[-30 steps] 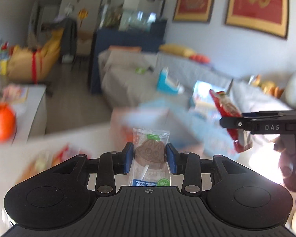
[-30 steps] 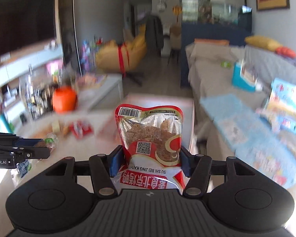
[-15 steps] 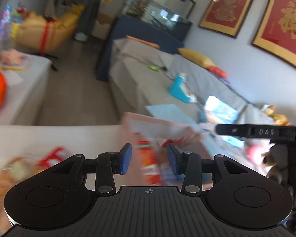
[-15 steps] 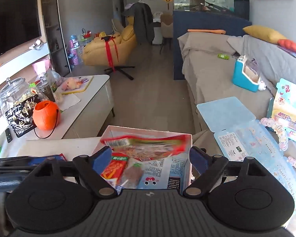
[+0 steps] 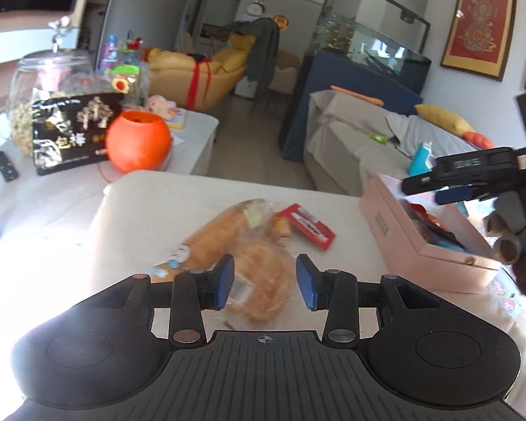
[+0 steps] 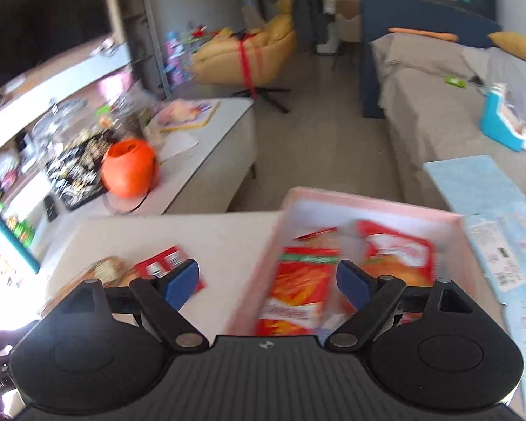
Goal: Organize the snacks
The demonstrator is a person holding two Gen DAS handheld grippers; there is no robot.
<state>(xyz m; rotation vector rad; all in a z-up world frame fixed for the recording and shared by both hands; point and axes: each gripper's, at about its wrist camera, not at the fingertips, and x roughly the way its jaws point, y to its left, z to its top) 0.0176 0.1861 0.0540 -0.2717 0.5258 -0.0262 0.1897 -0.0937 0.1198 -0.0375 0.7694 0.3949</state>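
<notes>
Right gripper (image 6: 267,280) in foreground, blue pads (image 6: 180,282) wide apart, jaws just been opening, nothing between them. Below and ahead: pink box (image 6: 371,200) on pale table (image 6: 179,231), blurred red snack bags (image 6: 299,289) lying inside. Left of box on table: red packet (image 6: 157,263), bread in clear wrap (image 6: 103,270) beside it. Farther left, orange pumpkin bucket (image 6: 129,168) on white cabinet (image 6: 214,165). Yellow armchair (image 6: 249,56) behind, grey sofa (image 6: 435,105) at right.

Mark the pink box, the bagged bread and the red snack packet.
pink box (image 5: 396,224), left wrist view, its near side wall.
bagged bread (image 5: 263,266), left wrist view, loaf's middle.
red snack packet (image 5: 308,226), left wrist view, wrapper's centre.
</notes>
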